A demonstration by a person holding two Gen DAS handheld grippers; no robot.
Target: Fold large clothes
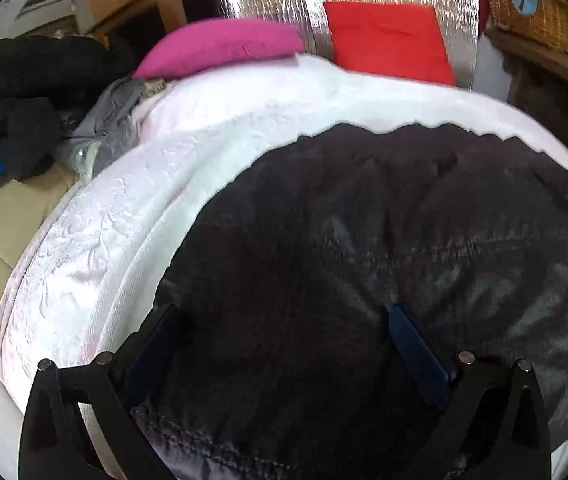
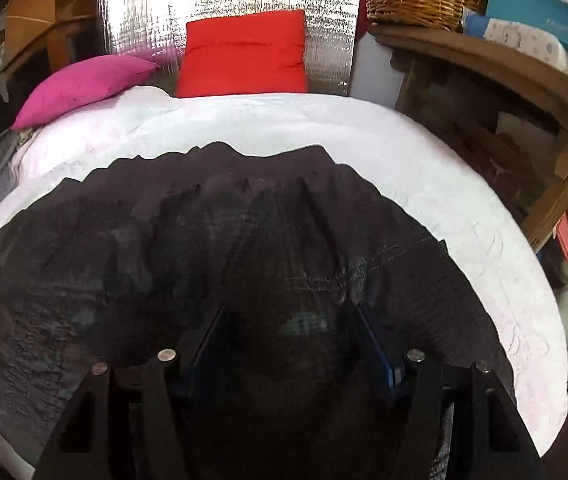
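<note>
Folding time: big dark quilted garment [image 1: 364, 240] is spread flat on my white-covered bed [image 1: 123, 208], below the red cushion [image 1: 388, 40]. Left gripper [image 1: 279, 320] and right gripper [image 2: 288, 316] both hover over it with jaws apart, holding nothing. Next I reckon I need to pinch an edge with each and fold it over.

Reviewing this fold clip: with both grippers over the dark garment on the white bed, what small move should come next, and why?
Probably lower both grippers and close them on the near edge. The dark garment lies spread on the white bed cover; the left gripper and right gripper both stand open above it, nothing visibly pinched.
</note>
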